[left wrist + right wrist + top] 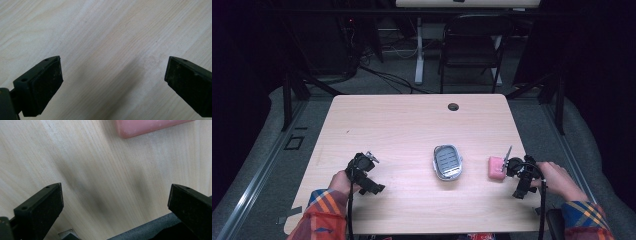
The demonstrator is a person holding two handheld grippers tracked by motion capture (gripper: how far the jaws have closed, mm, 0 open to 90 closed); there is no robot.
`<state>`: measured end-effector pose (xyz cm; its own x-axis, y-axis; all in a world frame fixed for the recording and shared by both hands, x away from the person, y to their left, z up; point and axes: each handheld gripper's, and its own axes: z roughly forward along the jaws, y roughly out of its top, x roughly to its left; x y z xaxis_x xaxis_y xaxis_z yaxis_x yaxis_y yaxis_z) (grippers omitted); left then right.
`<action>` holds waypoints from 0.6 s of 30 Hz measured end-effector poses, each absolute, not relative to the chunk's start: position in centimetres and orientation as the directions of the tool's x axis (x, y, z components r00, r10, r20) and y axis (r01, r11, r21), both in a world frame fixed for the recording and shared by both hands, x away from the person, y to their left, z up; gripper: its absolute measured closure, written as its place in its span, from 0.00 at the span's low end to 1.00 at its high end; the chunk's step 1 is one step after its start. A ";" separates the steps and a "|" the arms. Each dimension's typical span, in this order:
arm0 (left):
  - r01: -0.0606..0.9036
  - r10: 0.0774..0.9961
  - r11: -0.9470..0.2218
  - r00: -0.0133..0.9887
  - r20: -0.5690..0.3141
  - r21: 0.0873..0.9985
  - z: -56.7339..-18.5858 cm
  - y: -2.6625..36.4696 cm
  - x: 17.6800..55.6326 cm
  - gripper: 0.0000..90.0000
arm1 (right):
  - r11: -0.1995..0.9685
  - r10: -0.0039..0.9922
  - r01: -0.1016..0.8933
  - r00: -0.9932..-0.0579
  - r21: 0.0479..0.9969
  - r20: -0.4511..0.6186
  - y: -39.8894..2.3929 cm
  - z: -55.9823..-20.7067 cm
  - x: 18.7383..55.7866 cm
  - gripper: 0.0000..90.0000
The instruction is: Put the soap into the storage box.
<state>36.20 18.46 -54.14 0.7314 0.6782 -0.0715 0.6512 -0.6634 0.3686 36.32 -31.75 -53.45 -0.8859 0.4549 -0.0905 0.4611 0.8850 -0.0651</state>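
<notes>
A pink soap bar point(496, 167) lies on the wooden table point(412, 125) at the right. Left of it, near the middle, sits a grey soap dish point(447, 162) with a slatted insert and nothing in it. My right gripper point(518, 172) hovers just right of the bar. In the right gripper view it point(115, 191) is open over bare wood, with the pink bar point(152, 126) ahead at the top edge. My left gripper point(363, 172) is at the front left. Its jaws stand wide apart in the left gripper view point(113, 66), with only table between them.
The table's front edge and grey floor point(150, 230) show below the right jaws. A cable hole point(453, 106) sits near the table's far edge. A black folding chair point(472, 47) and a desk leg point(419, 50) stand beyond the table.
</notes>
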 end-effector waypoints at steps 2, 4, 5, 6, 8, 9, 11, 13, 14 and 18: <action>0.650 0.675 -0.666 0.734 -0.075 0.366 -54.2 18.4 36.2 0.02 | 0.883 0.459 0.465 -0.884 -0.065 -0.089 -31.7 -53.3 36.3 0.00; 0.650 0.675 -0.667 0.734 -0.074 0.364 -54.2 18.4 36.2 0.02 | 0.884 0.460 0.465 -0.883 -0.050 -0.092 -31.6 -53.0 36.3 0.00; 0.650 0.675 -0.667 0.734 -0.075 0.364 -54.2 18.4 36.2 0.02 | 0.885 0.457 0.462 -0.885 -0.051 -0.090 -31.5 -52.9 36.3 0.00; 0.649 0.674 -0.668 0.735 -0.076 0.364 -54.2 18.4 36.2 0.02 | 0.890 0.447 0.453 -0.890 -0.058 -0.092 -31.5 -52.8 36.4 0.00; 0.652 0.675 -0.667 0.734 -0.078 0.361 -54.2 18.4 36.2 0.02 | 0.889 0.449 0.455 -0.888 -0.051 -0.101 -31.4 -52.6 36.4 0.00; 0.652 0.675 -0.667 0.734 -0.078 0.361 -54.2 18.4 36.2 0.02 | 0.889 0.449 0.455 -0.888 -0.051 -0.101 -31.4 -52.6 36.4 0.00; 0.651 0.673 -0.668 0.735 -0.080 0.360 -54.2 18.3 36.2 0.02 | 0.895 0.436 0.443 -0.894 -0.054 -0.105 -31.2 -52.2 36.6 0.00; 0.650 0.672 -0.670 0.736 -0.080 0.358 -54.3 18.3 36.2 0.02 | 0.894 0.440 0.446 -0.892 -0.042 -0.106 -31.2 -52.2 36.6 0.00; 0.650 0.672 -0.670 0.736 -0.080 0.357 -54.3 18.3 36.2 0.02 | 0.896 0.438 0.443 -0.893 -0.032 -0.106 -31.2 -52.2 36.7 0.00; 0.649 0.670 -0.672 0.738 -0.080 0.356 -54.3 18.2 36.2 0.02 | 0.900 0.431 0.435 -0.896 -0.023 -0.103 -30.8 -51.9 37.0 0.00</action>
